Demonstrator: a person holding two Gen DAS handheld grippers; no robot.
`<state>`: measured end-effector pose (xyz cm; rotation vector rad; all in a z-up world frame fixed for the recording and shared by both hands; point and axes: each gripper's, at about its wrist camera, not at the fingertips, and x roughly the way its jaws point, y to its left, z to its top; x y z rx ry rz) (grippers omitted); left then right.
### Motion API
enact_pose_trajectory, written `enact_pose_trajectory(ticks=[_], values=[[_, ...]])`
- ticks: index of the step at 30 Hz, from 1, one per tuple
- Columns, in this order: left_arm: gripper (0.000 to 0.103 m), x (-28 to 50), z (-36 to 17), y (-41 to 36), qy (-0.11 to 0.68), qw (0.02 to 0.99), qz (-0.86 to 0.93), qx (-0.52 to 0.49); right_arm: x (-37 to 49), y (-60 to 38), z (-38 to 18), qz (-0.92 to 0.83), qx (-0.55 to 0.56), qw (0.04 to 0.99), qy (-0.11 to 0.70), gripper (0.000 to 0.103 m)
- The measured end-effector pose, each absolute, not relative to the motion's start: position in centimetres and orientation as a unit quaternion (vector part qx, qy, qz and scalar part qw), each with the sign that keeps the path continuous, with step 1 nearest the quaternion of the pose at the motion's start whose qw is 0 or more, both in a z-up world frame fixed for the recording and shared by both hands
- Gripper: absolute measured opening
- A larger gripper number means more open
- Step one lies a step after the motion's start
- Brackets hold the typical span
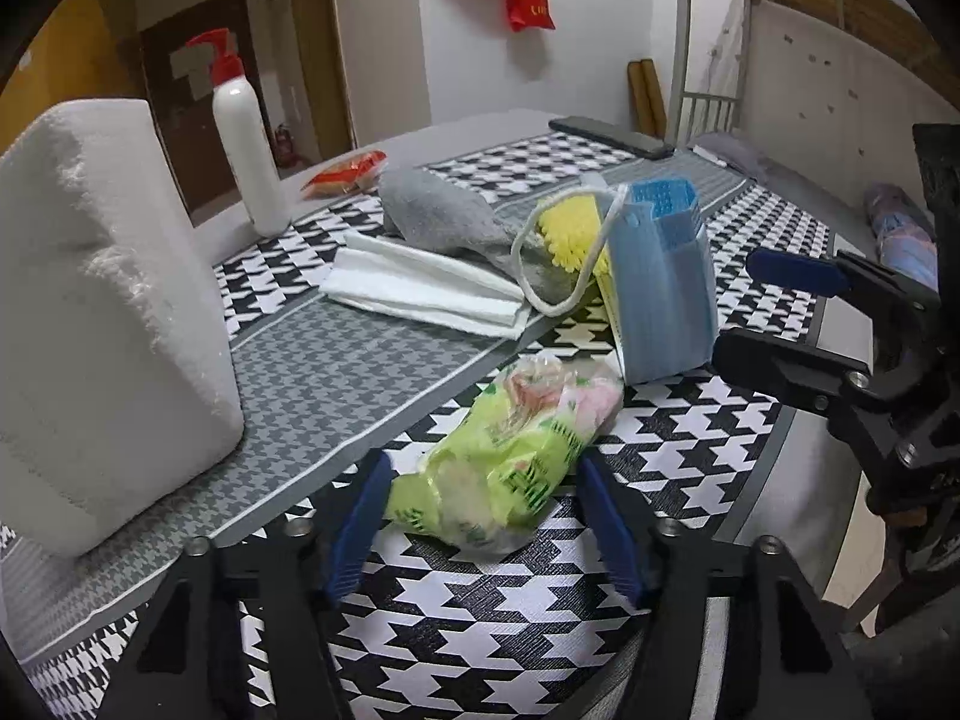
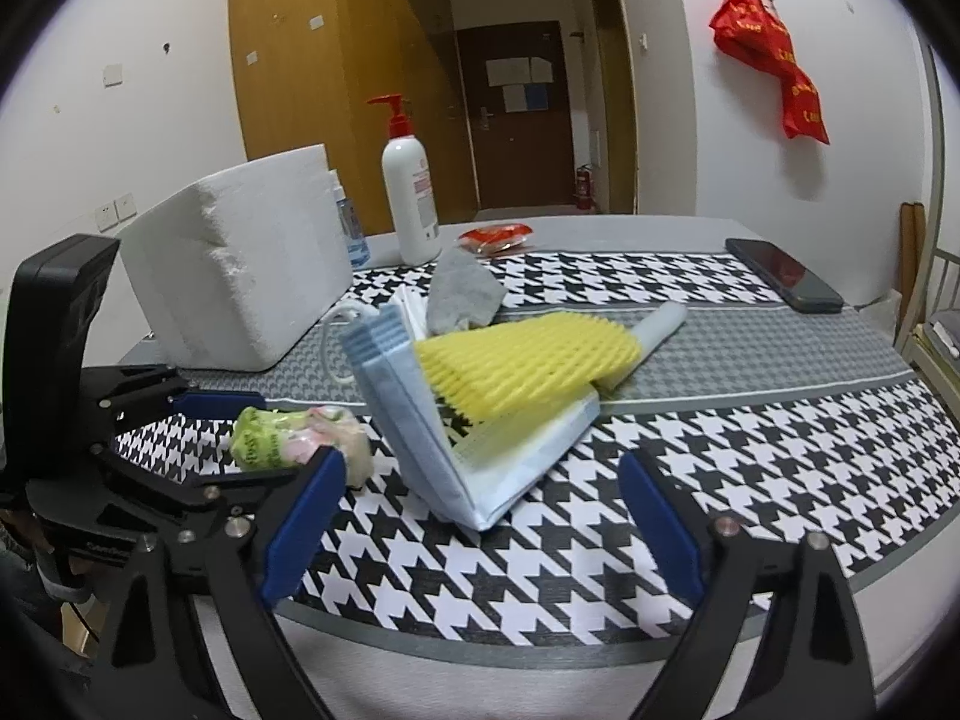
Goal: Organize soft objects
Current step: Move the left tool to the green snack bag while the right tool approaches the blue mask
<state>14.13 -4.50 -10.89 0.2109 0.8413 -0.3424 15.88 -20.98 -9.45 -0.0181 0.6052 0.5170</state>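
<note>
A crumpled green plastic packet [image 1: 516,456] lies on the houndstooth cloth between the fingers of my open left gripper [image 1: 489,531]; it also shows in the right wrist view [image 2: 294,438]. A folded stack of blue face masks [image 1: 663,288] stands just beyond it, close in front of my open, empty right gripper [image 2: 486,531], where the stack [image 2: 420,408] leans on yellow foam netting [image 2: 522,360]. A grey sock [image 1: 438,216] and a white folded cloth [image 1: 420,288] lie further back. The right gripper [image 1: 780,318] shows at the right in the left wrist view.
A white foam box [image 1: 102,312] stands at the left, a white pump bottle [image 1: 246,144] behind it. A red packet [image 1: 348,171] and a black phone [image 2: 783,276] lie at the far edge. The table's front edge [image 2: 540,642] is close to the right gripper.
</note>
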Motion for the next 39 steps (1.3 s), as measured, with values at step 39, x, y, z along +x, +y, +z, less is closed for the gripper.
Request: enact_pose_trajectory(ticks=[39], values=[[0.051, 15.3, -11.1, -6.2, 0.409, 0.882, -0.203, 0.118, 17.0, -22.7, -9.9, 0.233, 0.017, 0.919, 0.317, 0.087]])
